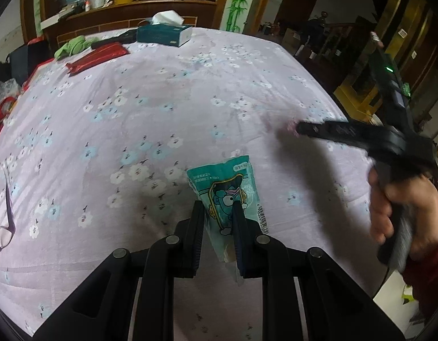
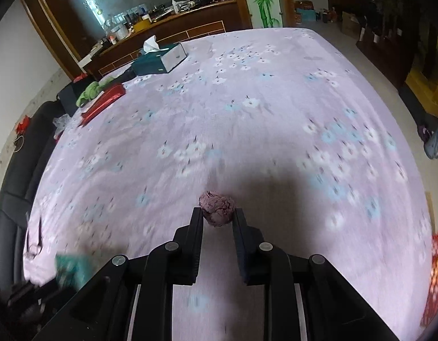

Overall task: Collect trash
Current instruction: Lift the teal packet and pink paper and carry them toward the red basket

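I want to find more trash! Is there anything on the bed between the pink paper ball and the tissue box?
No, only bare flowery bedsheet lies between the pink paper ball and the tissue box; the right wrist view shows it.

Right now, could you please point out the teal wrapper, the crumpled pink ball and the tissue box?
teal wrapper (image 1: pixel 227 187): left wrist view, printed front.
crumpled pink ball (image 2: pixel 216 208): right wrist view, its middle.
tissue box (image 1: pixel 162 34): left wrist view, front side.

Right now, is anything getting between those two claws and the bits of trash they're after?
No. The left claw already pinches the teal wrapper, and the right claw has the crumpled pink ball between its fingers. Nothing else lies between.
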